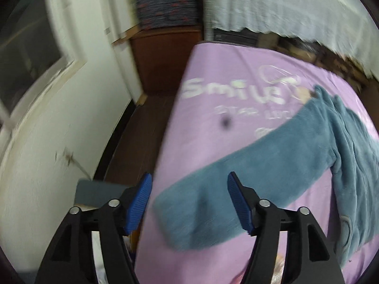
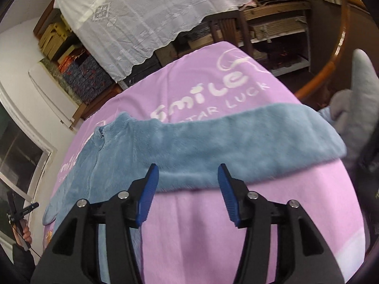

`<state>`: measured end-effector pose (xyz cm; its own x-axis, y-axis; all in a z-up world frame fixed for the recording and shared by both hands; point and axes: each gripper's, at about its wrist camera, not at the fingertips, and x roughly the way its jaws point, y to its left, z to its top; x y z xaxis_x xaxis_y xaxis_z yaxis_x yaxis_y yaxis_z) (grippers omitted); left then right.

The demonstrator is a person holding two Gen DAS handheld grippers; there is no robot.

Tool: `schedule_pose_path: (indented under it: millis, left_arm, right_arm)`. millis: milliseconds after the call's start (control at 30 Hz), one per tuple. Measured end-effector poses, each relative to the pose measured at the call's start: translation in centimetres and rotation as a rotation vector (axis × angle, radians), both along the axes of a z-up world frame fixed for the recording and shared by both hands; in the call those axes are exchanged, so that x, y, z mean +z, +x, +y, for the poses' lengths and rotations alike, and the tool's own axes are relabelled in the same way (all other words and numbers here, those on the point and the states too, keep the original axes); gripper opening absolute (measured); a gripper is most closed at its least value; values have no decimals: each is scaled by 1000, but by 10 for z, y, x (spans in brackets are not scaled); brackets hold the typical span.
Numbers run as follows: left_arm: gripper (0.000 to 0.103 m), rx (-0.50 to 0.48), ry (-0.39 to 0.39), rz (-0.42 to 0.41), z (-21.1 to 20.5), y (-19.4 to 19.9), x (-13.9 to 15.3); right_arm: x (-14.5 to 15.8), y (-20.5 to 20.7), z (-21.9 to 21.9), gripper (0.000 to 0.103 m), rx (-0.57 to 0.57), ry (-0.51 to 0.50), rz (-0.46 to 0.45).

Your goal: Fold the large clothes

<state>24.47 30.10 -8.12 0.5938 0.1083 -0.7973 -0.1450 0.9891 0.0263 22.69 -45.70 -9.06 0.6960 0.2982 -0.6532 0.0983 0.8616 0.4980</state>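
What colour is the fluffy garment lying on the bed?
The fleece garment is a dusty blue; it shows best in the right wrist view.

White lace cloth (image 2: 146, 16), wooden shelves (image 2: 279, 30)

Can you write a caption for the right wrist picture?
Open right tool hovers above a fuzzy blue jacket spread on a purple blanket.

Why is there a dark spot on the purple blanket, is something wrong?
Yes, a small dark spot sits on the purple blanket, below the white "Smile" lettering. It could be a stain or hole; the blur hides which. Nothing else looks odd.
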Motion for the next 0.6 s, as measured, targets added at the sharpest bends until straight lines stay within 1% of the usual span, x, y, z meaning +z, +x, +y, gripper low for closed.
schedule_pose_path:
  millis: [67, 167, 233, 300, 333, 367, 400, 433, 467, 533, 567, 600]
  left_arm:
    - [68, 45, -69, 23, 20, -11, -11]
    - [67, 66, -187, 51, 36, -17, -29]
    - [67, 57, -227, 51, 37, -20, -35]
    - [66, 46, -243, 54, 32, -18, -42]
    - [59, 42, -245, 54, 30, -17, -45]
    - [37, 48, -202, 28, 25, -17, -43]
    - [21, 41, -179, 20, 21, -16, -45]
    - [11, 37, -169, 4, 19, -17, -43]
    - [10, 55, -184, -16, 19, -20, -42]
    - [10, 75, -156, -61, 20, -27, -35]
    - [10, 89, -146, -97, 22, -34, -28]
    - [10, 103, -162, -121, 27, -39, -22]
  right_arm:
    - [-3, -10, -7, 53, -17, 15, 7]
    - [-10, -25, -15, 53, -45, 39, 24]
    - [-13, -32, -17, 53, -52, 53, 29]
    - [-13, -36, -17, 53, -56, 59, 29]
    - [-14, -36, -16, 53, -58, 52, 30]
    - [-13, -36, -15, 53, -60, 46, 32]
    - [-14, -36, -16, 53, -67, 39, 35]
    - [-14, -36, -19, 53, -76, 37, 39]
    - [-15, -36, -23, 53, -96, 36, 46]
    - [-16, -37, -31, 53, -133, 45, 53]
    - [-17, -38, -38, 53, -163, 49, 55]
    - [-17, -38, -42, 53, -182, 47, 57]
